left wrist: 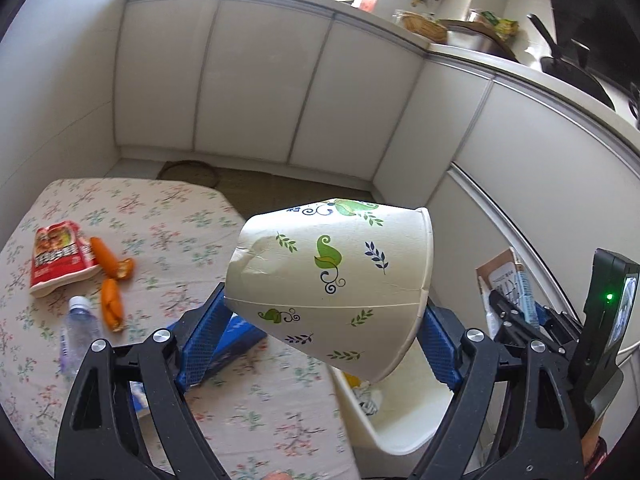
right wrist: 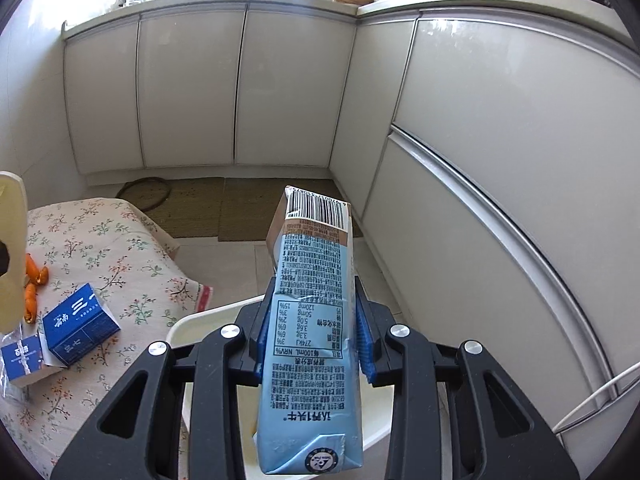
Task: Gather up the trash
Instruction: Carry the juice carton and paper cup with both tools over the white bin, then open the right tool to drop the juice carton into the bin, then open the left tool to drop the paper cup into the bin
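A kitchen corner of white cabinets [right wrist: 192, 92] frames a table under a floral tablecloth [left wrist: 168, 220], with a white waste bin [left wrist: 404, 420] standing just beside the table's edge, some scraps already inside. Above the bin's near side, the left gripper [left wrist: 320, 320] clamps a crumpled paper cup [left wrist: 332, 276] printed with green leaves, its blue pads pressing both flanks, the cup tipped on its side with the mouth slanting down toward the bin. The right gripper [right wrist: 312, 328] grips a pale blue milk carton [right wrist: 312, 320] across its dented middle, barcode end pointing away, over the bin's rim [right wrist: 208, 312].

Still on the cloth: a blue box [right wrist: 80, 324], a clear plastic bottle [left wrist: 78, 332], a red snack wrapper [left wrist: 60, 256] and orange peels [left wrist: 112, 280].

The step in hand appears to be the drop. To do it well, each piece should be carried fully over the opening before the jaws part, the cup's mouth tilted inward so it falls clear of the rim, and the two hands kept apart so one release does not knock the other's load.
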Action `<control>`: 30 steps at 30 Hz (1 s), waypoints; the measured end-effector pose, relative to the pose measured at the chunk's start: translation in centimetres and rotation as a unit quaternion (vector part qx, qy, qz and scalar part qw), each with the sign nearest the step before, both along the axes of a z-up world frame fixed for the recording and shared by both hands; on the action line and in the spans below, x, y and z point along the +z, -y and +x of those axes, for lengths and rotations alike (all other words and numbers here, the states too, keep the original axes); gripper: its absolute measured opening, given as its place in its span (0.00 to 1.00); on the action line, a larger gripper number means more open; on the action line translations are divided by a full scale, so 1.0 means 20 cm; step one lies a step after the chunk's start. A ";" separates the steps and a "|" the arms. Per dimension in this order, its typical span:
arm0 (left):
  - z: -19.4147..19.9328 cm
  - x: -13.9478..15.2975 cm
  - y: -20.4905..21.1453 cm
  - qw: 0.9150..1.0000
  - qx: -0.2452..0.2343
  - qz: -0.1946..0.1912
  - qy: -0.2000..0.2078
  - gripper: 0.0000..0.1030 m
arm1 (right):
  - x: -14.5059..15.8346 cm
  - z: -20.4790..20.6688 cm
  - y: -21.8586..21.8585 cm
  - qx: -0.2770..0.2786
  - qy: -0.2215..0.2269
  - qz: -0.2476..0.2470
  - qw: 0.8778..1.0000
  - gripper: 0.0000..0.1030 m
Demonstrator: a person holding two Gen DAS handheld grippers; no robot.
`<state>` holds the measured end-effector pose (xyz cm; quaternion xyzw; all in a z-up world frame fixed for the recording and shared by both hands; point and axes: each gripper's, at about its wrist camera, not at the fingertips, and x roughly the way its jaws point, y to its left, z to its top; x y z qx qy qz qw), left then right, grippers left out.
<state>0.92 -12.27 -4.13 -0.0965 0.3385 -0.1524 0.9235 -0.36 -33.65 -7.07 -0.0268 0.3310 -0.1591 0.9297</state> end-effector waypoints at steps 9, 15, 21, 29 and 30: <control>0.00 0.00 0.34 0.998 -0.050 0.021 0.020 0.80 | 0.01 -0.10 0.20 -0.061 0.021 0.013 0.998 0.64; -0.02 0.02 0.51 0.996 -0.078 0.027 0.024 0.80 | 0.04 -0.17 0.36 -0.117 0.034 0.020 0.992 0.72; 0.00 0.00 0.64 0.994 -0.099 0.035 0.015 0.81 | 0.06 -0.23 0.44 -0.152 0.038 0.015 0.988 0.76; 0.08 -0.06 0.75 0.992 -0.111 0.049 -0.025 0.89 | 0.08 -0.30 0.53 -0.189 0.041 0.010 0.981 0.80; 0.08 -0.06 0.74 0.992 -0.109 0.049 -0.026 0.90 | 0.08 -0.30 0.54 -0.190 0.042 0.010 0.981 0.80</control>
